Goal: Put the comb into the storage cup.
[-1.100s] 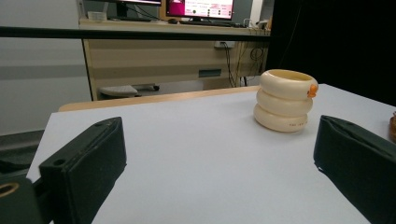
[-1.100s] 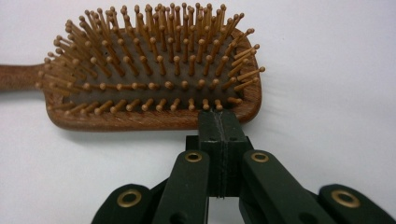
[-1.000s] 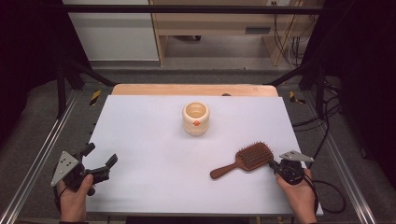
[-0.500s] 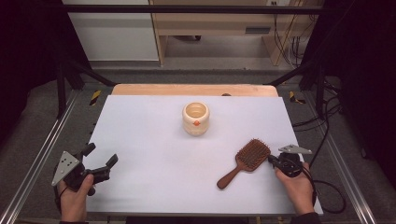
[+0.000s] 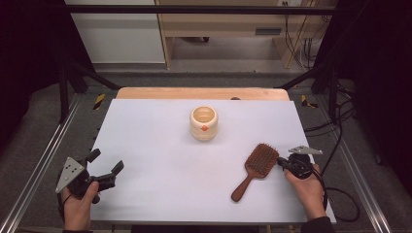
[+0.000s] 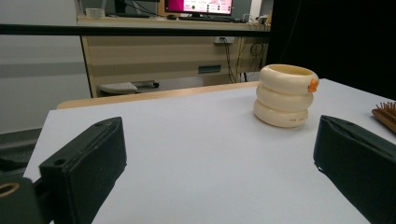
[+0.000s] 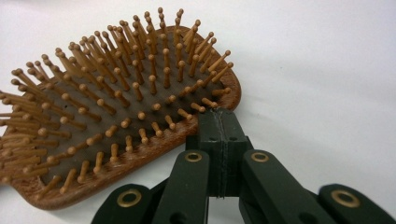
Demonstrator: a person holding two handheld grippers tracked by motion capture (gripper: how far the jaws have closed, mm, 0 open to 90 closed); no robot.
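Observation:
A wooden paddle hairbrush [image 5: 253, 170] lies bristles up at the right front of the white table [image 5: 160, 145], its handle pointing toward the front edge. My right gripper [image 5: 281, 164] is shut, and its closed tips touch the right rim of the brush head. In the right gripper view the jaws [image 7: 219, 123] meet with nothing between them, right against the hairbrush [image 7: 116, 107]. A cream ringed cup [image 5: 203, 123] with an orange mark stands at the table's middle back. My left gripper [image 5: 106, 161] rests open at the left front, empty, facing the cup [image 6: 286, 95].
A wooden board edge [image 5: 201, 93] runs along the back of the table. Metal rails [image 5: 34, 174] flank both sides, and cables [image 5: 340, 194] trail at the right. Between the jaws of the left gripper [image 6: 217, 140] lies bare white surface, with the hairbrush tip [image 6: 385, 113] at far right.
The brush has turned: its handle swung from pointing left toward the front edge. My right gripper shifted away from the front edge with the brush head. The left gripper stayed put.

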